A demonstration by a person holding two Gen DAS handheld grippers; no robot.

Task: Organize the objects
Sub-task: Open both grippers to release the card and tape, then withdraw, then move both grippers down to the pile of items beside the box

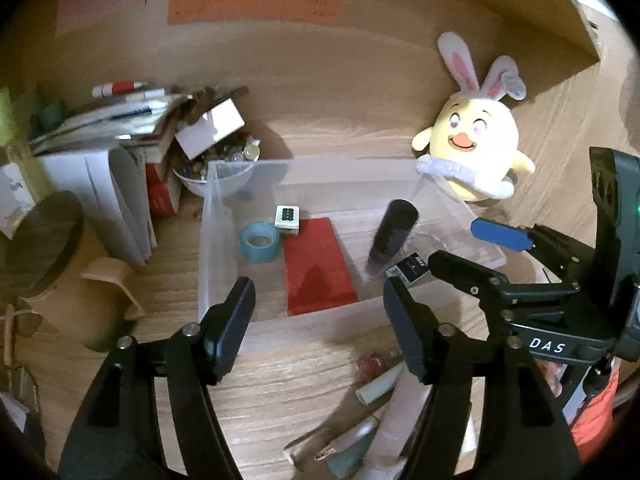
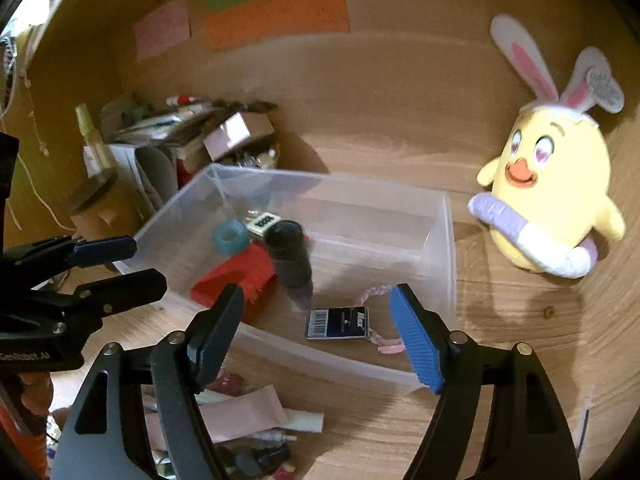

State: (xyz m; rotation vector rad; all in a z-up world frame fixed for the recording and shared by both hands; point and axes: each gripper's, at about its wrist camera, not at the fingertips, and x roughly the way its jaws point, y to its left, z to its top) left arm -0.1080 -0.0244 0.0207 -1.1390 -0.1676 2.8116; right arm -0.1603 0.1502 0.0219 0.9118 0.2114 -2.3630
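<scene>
Both grippers are right up at the lens, hanging over the near edge of a clear plastic bin (image 2: pixel 448 240) on a wooden desk (image 1: pixel 280 392). Left gripper (image 1: pixel 320 320) has its jaws spread wide with nothing between them, and the right gripper (image 2: pixel 318 336) is the same deal: wide apart, empty, one black pad and one blue pad (image 2: pixel 416 344).

Inside the bin: a red flat box (image 1: pixel 318 268) on the floor of it, a roll of blue tape (image 1: pixel 260 242) just beside its far left corner, and a little white tile with dark dots (image 1: pixel 287 218) next to the tape. A dark cylinder (image 2: pixel 290 256) is in there too, tilted and smeared by blur, so I honestly can't tell if it's resting on the bottom or not. Near the front wall lies a dark card with a barcode (image 2: pixel 337 323), touching a pink-and-white braided cord (image 2: pixel 376 294).

Outside the bin, a pile of tubes and small bits (image 2: pixel 240 412) sits on the desk close to the grippers. Yellow chick plush with bunny ears (image 2: pixel 552 200) stands off to the right, and stacked books and boxes (image 1: pixel 120 152) are at the back left.
</scene>
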